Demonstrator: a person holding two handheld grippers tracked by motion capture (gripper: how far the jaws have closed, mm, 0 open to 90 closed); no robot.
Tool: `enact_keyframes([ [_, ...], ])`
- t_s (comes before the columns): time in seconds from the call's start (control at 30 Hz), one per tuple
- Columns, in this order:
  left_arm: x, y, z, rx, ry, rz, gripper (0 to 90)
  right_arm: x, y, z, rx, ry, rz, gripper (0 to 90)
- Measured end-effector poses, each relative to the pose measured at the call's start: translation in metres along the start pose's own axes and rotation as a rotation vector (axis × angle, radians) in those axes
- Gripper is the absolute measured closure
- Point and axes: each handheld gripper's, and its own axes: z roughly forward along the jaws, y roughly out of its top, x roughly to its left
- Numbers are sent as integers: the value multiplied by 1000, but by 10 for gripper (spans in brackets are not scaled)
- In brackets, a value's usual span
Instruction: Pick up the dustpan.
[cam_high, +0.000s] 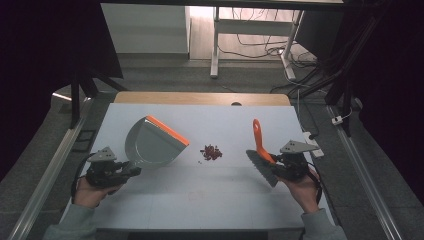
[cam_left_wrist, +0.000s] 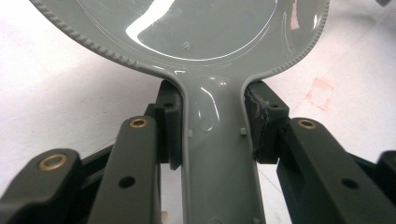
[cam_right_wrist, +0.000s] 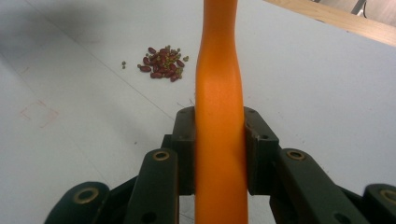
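A grey dustpan (cam_high: 152, 143) with an orange front lip lies on the white table, its handle pointing to the near left. My left gripper (cam_high: 131, 171) is shut on that handle (cam_left_wrist: 215, 154), one pad pressing each side. A small brush with an orange handle (cam_high: 258, 137) and grey bristles (cam_high: 262, 168) is held at the right, the handle pointing away and up. My right gripper (cam_high: 274, 161) is shut on the brush handle (cam_right_wrist: 219, 135). A little pile of dark red and green beans (cam_high: 211, 152) lies between dustpan and brush, seen also in the right gripper view as beans (cam_right_wrist: 162, 63).
The white table (cam_high: 210, 200) has a wooden strip (cam_high: 200, 98) along its far edge. Faint red marks (cam_high: 197, 195) sit near the middle front. Metal rails run down both sides. A desk frame and cables stand on the floor beyond.
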Motion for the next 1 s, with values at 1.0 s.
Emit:
enact_keyframes([
  [1.0, -44, 11, 31, 197, -142, 204, 615, 4, 1, 6, 7, 7, -13, 705],
])
